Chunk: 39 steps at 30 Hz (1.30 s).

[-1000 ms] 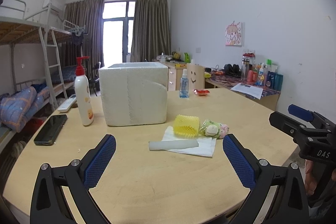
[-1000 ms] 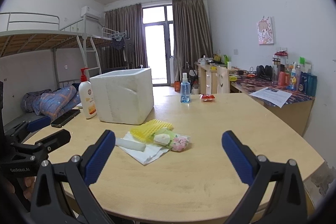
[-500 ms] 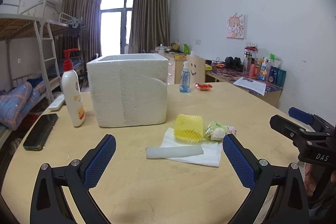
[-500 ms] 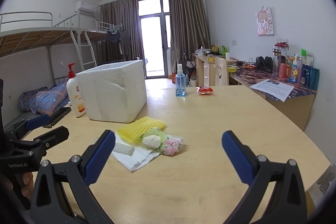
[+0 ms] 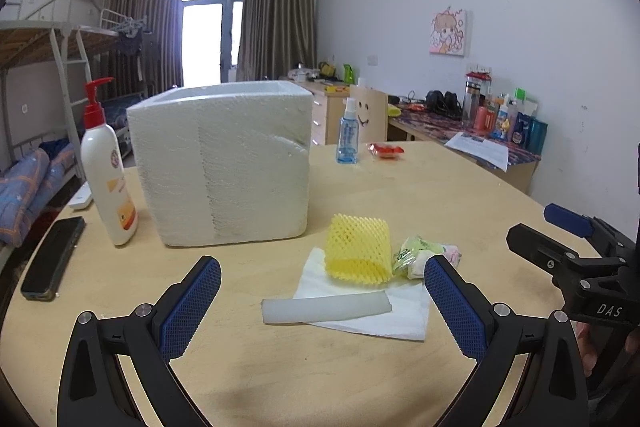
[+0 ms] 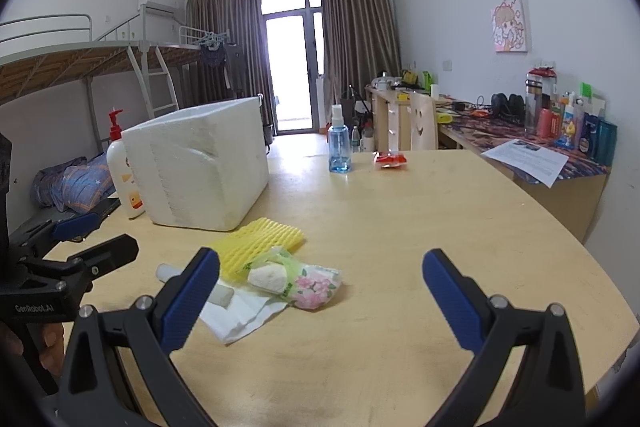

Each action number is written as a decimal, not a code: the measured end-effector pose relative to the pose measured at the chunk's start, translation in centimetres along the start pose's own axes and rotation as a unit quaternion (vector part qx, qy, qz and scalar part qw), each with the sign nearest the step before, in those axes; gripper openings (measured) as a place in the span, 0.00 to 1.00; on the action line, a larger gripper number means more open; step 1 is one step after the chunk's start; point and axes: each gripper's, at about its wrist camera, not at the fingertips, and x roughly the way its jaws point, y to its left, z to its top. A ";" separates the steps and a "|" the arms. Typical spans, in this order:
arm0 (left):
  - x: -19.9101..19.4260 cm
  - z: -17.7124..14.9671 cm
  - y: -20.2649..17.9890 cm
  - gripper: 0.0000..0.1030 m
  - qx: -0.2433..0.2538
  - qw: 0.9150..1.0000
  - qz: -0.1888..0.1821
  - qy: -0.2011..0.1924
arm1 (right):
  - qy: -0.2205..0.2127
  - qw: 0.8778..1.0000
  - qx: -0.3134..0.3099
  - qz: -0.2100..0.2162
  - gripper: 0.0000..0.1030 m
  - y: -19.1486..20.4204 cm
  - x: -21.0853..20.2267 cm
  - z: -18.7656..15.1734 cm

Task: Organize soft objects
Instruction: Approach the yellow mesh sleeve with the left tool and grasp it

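Item 1, far left: tall white expanded-foam box (image 5: 224, 163), open-topped, standing on the round pale-wood table (image 5: 420, 195); judged the likely receptacle.

Item 2: left gripper (image 5: 322, 301), blue-padded jaws spread wide, holding nothing, hovering just short of the pile.

Item 3: white foam stick (image 5: 326, 309), lying directly ahead of the left gripper between its jaws, long axis crosswise to the fingers, resting on a crumpled white paper tissue (image 5: 396, 319).

Item 4: yellow foam fruit-net sleeve (image 5: 358, 249), just behind the stick, touching it or nearly so.

Item 5: small green-and-pink floral wrapped packet (image 6: 294, 277), beside the sleeve's right end.

Item 6, right: right gripper (image 6: 320, 303), jaws equally wide, empty; the packet sits ahead and left of its centre line. Left gripper judged better aligned with the stick.
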 end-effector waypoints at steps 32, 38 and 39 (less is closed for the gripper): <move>10.0 2.5 -1.3 0.75 0.007 0.990 -0.032 0.138 | 0.069 0.997 0.010 0.024 1.00 -2.4 4.7 -0.1; 11.0 2.3 -2.0 0.67 0.021 0.987 -0.036 0.156 | 0.081 0.996 0.006 0.031 1.00 -2.4 5.5 -0.1; 11.3 2.1 -2.2 0.66 0.026 0.986 -0.036 0.163 | 0.082 0.996 0.005 0.033 1.00 -2.4 5.6 -0.2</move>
